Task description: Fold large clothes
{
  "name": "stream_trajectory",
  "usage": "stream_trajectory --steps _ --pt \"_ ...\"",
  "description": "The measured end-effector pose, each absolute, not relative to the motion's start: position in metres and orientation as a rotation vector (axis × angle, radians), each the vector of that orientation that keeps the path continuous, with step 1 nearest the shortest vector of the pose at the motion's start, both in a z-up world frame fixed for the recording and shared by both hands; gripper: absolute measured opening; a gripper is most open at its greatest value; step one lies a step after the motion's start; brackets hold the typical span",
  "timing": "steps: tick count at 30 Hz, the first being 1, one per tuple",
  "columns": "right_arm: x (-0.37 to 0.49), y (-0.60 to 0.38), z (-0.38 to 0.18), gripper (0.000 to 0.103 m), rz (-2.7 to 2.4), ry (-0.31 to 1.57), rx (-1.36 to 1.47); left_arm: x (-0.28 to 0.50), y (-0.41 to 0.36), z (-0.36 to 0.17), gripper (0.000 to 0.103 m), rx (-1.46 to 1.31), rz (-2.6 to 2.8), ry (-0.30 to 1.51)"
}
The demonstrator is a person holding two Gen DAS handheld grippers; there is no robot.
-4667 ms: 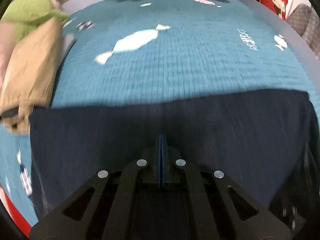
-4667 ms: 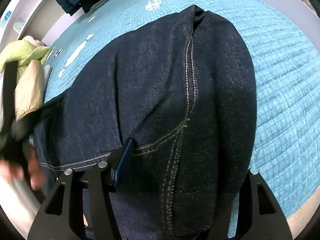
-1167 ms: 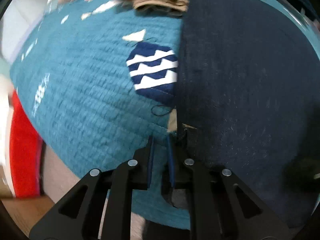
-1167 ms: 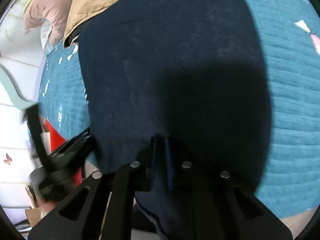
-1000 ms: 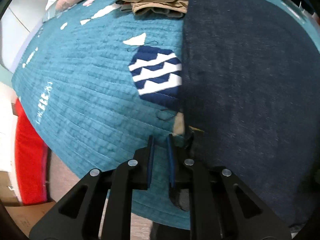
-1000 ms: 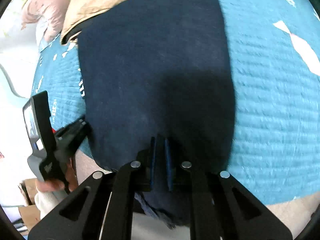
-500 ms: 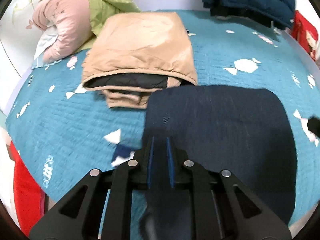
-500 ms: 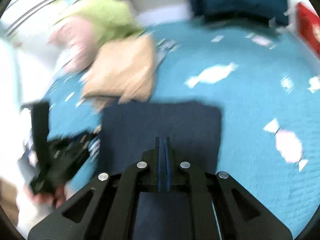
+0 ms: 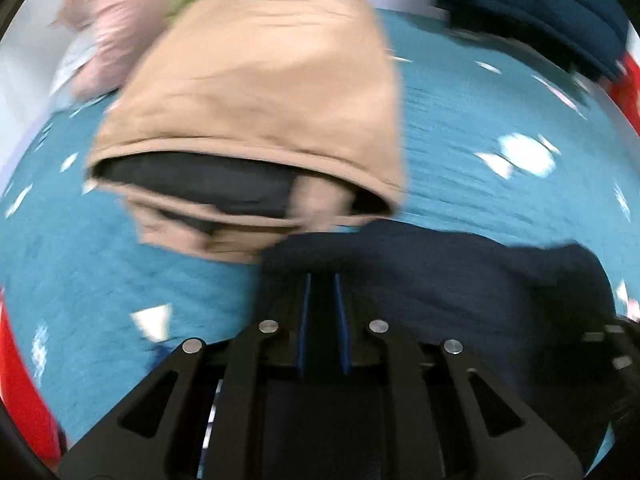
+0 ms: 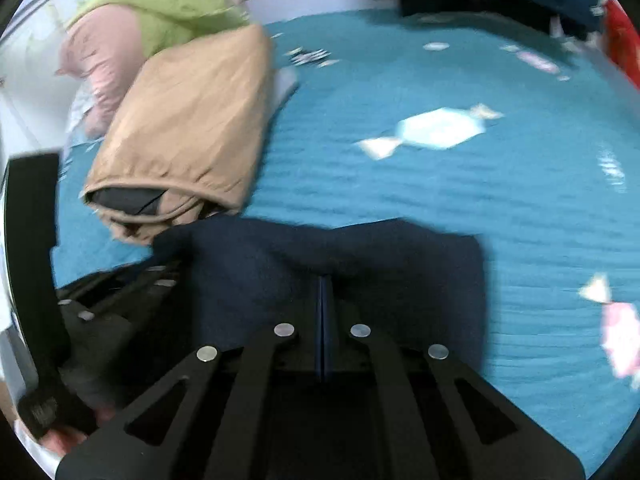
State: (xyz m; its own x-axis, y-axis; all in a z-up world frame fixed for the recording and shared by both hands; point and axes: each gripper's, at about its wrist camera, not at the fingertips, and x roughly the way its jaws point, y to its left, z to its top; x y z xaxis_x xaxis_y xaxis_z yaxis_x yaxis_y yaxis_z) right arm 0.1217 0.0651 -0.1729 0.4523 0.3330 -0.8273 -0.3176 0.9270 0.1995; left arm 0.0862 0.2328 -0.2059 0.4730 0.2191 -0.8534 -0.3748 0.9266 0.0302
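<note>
Left wrist view, inspector speaking: your left gripper (image 9: 320,280) has its blue pads a narrow gap apart, and dark cloth fills that gap. I read it as clamped on the near edge of the folded jeans (image 9: 460,280).

Operator: And the right?

Inspector: Your right gripper (image 10: 323,280) has its pads pressed together. The denim (image 10: 400,264) rises in a small peak to its tips, so I judge it pinches a thin layer there.

Operator: Which way does the work lie?

Inspector: Straight ahead of and beneath both tongs, on the teal quilt (image 9: 500,128). Its long axis runs across your view, from one gripper to the other. The far left corner sits just beside the folded tan garment (image 9: 272,92). Blur hides whether they touch. Your left hand is the nearer to that pile, so watch it when you lay the edge forward.

Operator: Condition?

Inspector: Dark navy, compact, roughly rectangular. The far edge is slightly wavy and the top is rumpled between your grips.
</note>
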Motion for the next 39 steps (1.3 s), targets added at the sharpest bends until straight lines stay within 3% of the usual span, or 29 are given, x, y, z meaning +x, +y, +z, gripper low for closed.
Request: stream_trajectory --steps 6,8,18,21,26,34,36,39 --pt "0.139 0.053 -0.194 0.000 0.433 1.056 0.037 0.104 0.253 -0.245 0.012 -0.133 0.396 1.122" --pt "0.135 0.050 -0.181 0.000 0.415 1.079 0.053 0.104 0.246 -0.236 0.008 -0.107 0.401 1.115" --pt "0.084 0.017 -0.142 0.006 0.438 1.248 0.115 0.044 0.243 -0.187 0.009 -0.154 0.312 1.069" --pt "0.081 0.022 -0.166 0.000 0.384 1.260 0.042 0.026 0.239 -0.185 0.010 -0.130 0.302 1.080" --pt "0.076 0.023 -0.168 0.000 0.389 1.264 0.031 0.019 0.241 -0.230 0.011 -0.127 0.315 1.189" --pt "-0.004 -0.005 -0.175 0.006 0.524 1.617 0.211 -0.038 0.234 -0.183 0.012 -0.241 0.200 1.182" --pt "-0.012 -0.005 -0.183 0.000 0.489 1.573 0.167 -0.051 0.231 -0.191 0.015 -0.284 0.152 1.242" --pt "0.002 -0.008 -0.224 0.000 0.466 1.645 0.246 -0.052 0.223 -0.215 0.015 -0.195 0.160 1.240"
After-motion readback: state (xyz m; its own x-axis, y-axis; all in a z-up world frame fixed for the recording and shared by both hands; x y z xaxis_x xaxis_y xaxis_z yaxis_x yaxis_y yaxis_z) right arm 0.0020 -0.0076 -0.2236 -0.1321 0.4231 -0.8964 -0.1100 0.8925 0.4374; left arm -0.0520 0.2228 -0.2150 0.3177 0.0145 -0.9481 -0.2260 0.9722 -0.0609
